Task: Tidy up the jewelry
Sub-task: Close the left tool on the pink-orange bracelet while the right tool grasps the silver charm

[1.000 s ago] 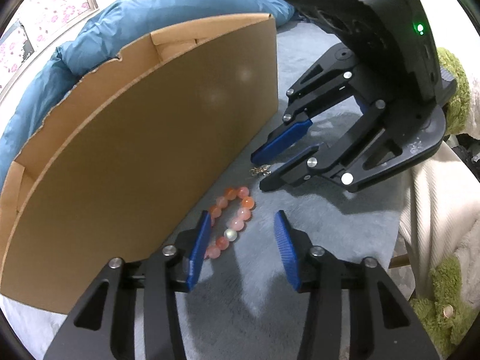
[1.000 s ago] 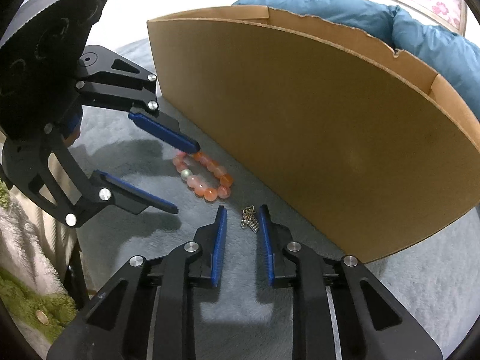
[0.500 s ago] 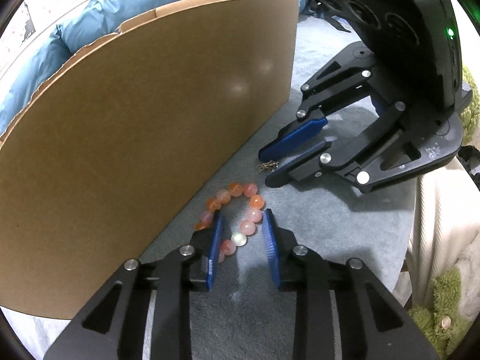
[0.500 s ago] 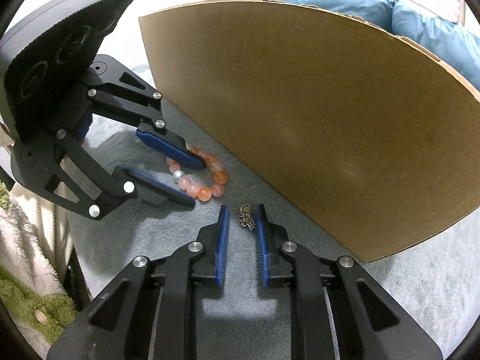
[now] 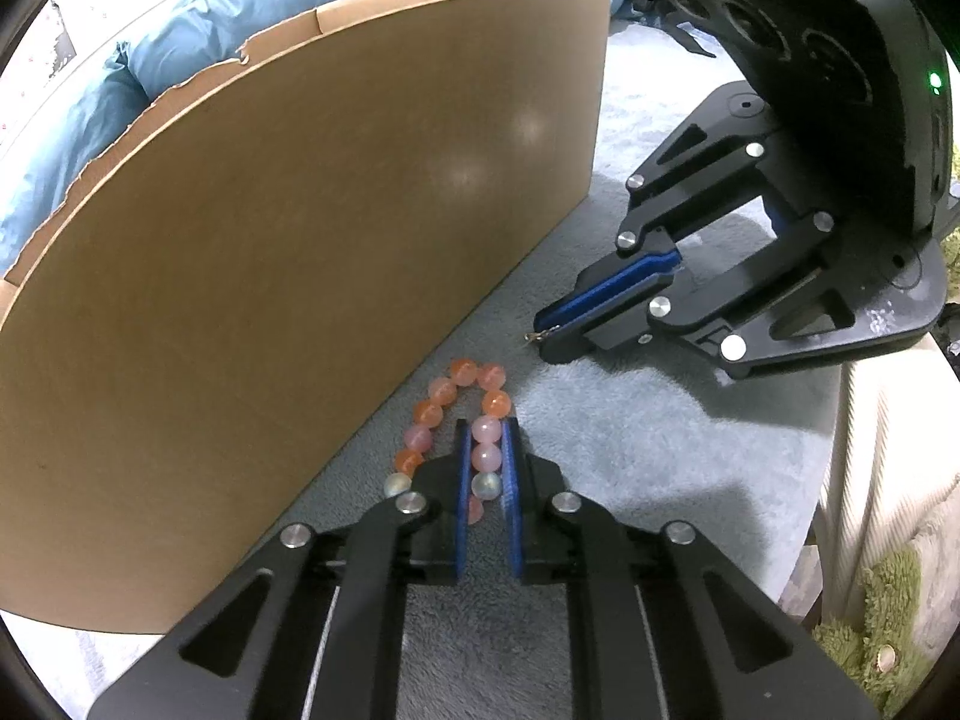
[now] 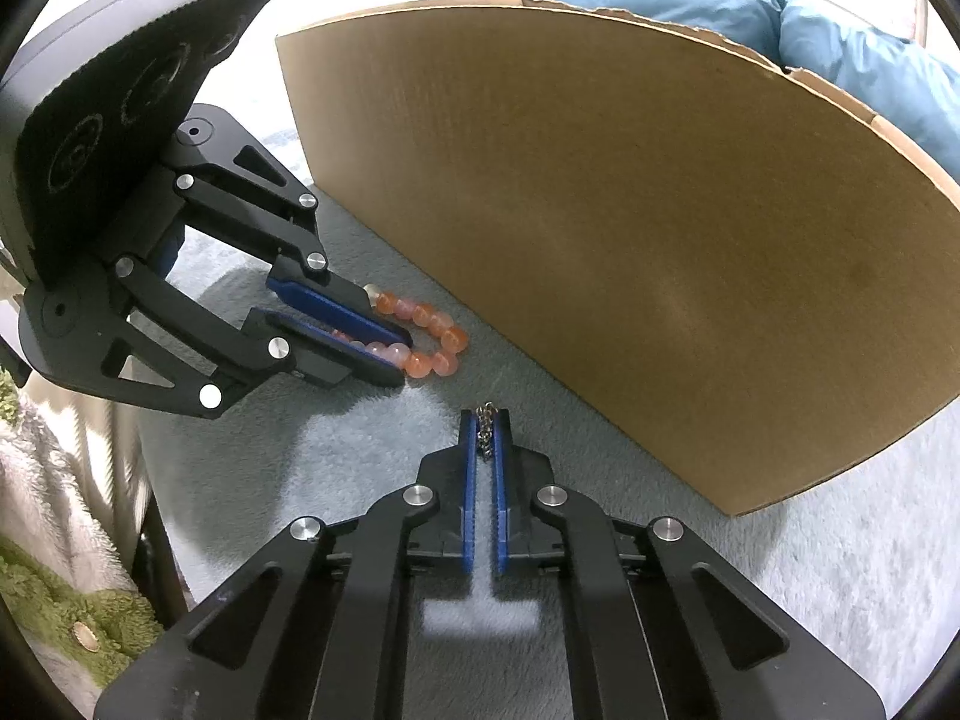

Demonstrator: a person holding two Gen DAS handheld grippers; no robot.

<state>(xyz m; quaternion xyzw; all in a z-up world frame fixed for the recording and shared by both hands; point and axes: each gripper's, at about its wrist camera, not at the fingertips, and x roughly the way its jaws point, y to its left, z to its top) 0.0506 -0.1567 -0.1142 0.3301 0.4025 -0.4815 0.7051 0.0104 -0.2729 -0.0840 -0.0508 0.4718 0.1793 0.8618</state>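
Brown cardboard box (image 5: 312,276) stands at the left of the left wrist view, its outer wall just beside the jewelry on the grey fleece cover (image 5: 630,450). Right of that wall, the bead bracelet (image 5: 462,420) lies on the cover with 1 side of its loop now pinched by the left gripper (image 5: 486,438), whose jaws stood well apart around it a second ago and have since closed. Further right, the right gripper (image 5: 549,333) has likewise clamped shut on the small metal chain (image 6: 487,429), which earlier lay free between its open pads. Both pieces look secured, so lifting them over the box wall seems the likely next step.
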